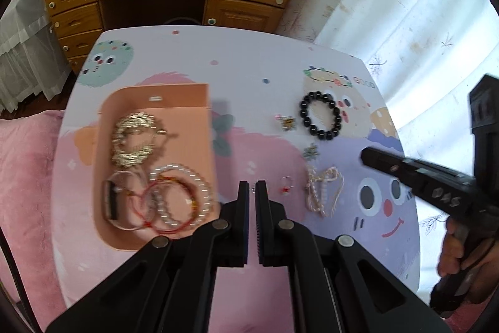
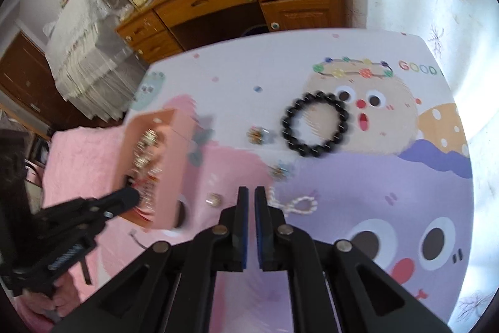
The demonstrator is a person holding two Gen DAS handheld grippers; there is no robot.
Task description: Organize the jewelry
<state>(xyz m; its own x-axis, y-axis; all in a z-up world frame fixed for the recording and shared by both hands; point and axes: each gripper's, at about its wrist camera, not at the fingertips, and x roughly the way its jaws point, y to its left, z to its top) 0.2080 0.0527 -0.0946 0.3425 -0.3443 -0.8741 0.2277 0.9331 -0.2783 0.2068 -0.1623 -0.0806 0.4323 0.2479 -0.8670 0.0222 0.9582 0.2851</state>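
Clearly the sorting is partway done: the peach tray [image 1: 199, 114] at the left of the left-wrist frame already holds a gold chain [image 1: 134, 139] and several bangles [image 1: 177, 195], while other pieces lie loose on the cartoon-printed worktop [image 1: 249, 61].

A black bead bracelet [image 1: 321, 115] sits at the upper right of that frame, with two small charms [image 1: 287, 122] near it. A pale pearl strand [image 1: 322, 189] is lower down, and a tiny ring [image 1: 286, 185] lies just right of the left claw [image 1: 252, 189].

The left claw is pressed nearly together with nothing visibly between its pads. The right claw [image 2: 251, 195] is likewise almost closed and empty, its tips just beside the pearl strand [image 2: 299, 205] in the right-wrist frame.

The likely step in hand is picking up the pearl strand with the right claw. To do it well, the claw should spread first, then come down over a single bunched loop so that the pads catch beads rather than skid on the slick worktop. A gentle lift would show whether the strand trails or snags the charm [image 2: 280, 170] just above it. Both frames are blurred, so fine detail is uncertain.
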